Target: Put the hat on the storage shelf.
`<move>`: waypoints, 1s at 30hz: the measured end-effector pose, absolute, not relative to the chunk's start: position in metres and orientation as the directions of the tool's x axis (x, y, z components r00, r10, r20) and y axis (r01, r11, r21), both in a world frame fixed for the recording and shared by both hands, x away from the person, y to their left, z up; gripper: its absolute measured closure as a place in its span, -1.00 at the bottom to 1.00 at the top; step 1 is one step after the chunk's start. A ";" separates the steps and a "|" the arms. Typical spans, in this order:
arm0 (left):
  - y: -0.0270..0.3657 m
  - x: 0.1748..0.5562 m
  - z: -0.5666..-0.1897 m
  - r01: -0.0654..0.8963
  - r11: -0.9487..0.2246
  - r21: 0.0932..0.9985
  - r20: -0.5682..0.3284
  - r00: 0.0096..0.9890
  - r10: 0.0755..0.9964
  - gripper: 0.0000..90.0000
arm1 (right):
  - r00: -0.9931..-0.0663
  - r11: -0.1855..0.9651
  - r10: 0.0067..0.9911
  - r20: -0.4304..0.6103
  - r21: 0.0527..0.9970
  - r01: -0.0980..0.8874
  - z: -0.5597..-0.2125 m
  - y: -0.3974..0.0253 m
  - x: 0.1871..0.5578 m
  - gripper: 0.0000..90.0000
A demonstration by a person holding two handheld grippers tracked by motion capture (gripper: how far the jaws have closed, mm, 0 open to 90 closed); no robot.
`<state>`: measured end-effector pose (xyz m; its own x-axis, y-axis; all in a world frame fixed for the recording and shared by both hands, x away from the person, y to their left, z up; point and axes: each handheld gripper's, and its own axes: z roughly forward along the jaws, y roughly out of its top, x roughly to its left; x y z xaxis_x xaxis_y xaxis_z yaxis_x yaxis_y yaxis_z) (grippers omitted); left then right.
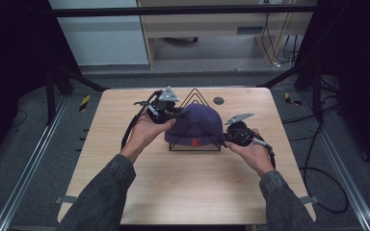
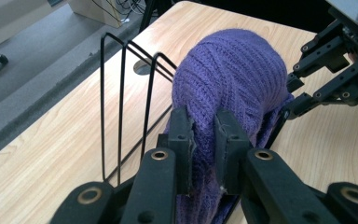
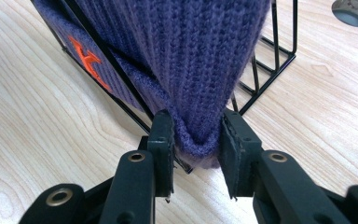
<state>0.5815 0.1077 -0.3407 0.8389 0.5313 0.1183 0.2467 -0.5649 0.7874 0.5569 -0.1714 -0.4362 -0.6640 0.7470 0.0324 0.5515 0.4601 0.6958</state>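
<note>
Two hand-held grippers pinch a purple knit beanie (image 1: 195, 122) draped over a black wire rack (image 1: 194, 98) on the desk (image 1: 192, 187). Left hand-held gripper (image 2: 204, 135) clamps one side's fabric. Right hand-held gripper (image 3: 196, 151) clamps the folded brim.

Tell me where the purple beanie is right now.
In the high view the purple beanie sits mid-table, draped over the black wire rack, between the left gripper and the right gripper, both gripping its fabric.

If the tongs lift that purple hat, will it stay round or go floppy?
Probably floppy: the hat is soft knit, and its edge bunches between the right tongs. It looks light. It is draped over a thin wire rack, so it might snag and drag that along.
</note>
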 end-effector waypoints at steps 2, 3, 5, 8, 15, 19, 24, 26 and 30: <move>0.108 0.581 -0.344 0.251 -0.566 0.786 0.116 0.838 0.533 0.74 | -0.665 0.464 0.747 0.030 0.693 0.552 -0.438 -0.172 0.557 0.51; 0.108 0.581 -0.345 0.252 -0.564 0.786 0.113 0.838 0.533 0.74 | -0.664 0.462 0.747 0.033 0.692 0.554 -0.438 -0.172 0.557 0.50; 0.109 0.581 -0.346 0.254 -0.563 0.786 0.112 0.838 0.533 0.74 | -0.665 0.464 0.746 0.030 0.692 0.553 -0.439 -0.171 0.558 0.50; 0.109 0.580 -0.347 0.254 -0.568 0.783 0.112 0.840 0.530 0.74 | -0.663 0.463 0.748 0.035 0.688 0.559 -0.439 -0.171 0.558 0.50; 0.107 0.577 -0.347 0.246 -0.578 0.778 0.122 0.843 0.523 0.74 | -0.661 0.464 0.749 0.036 0.684 0.563 -0.441 -0.169 0.559 0.50; 0.107 0.577 -0.347 0.246 -0.580 0.777 0.122 0.844 0.522 0.74 | -0.662 0.469 0.749 0.032 0.680 0.563 -0.442 -0.169 0.560 0.50; 0.108 0.577 -0.350 0.252 -0.577 0.777 0.116 0.844 0.524 0.74 | -0.662 0.470 0.748 0.033 0.678 0.565 -0.443 -0.169 0.559 0.50; 0.109 0.577 -0.351 0.254 -0.575 0.778 0.114 0.843 0.526 0.73 | -0.662 0.470 0.749 0.033 0.677 0.566 -0.443 -0.169 0.559 0.50; 0.109 0.577 -0.354 0.259 -0.577 0.774 0.108 0.844 0.525 0.73 | -0.663 0.473 0.748 0.038 0.670 0.572 -0.443 -0.169 0.558 0.49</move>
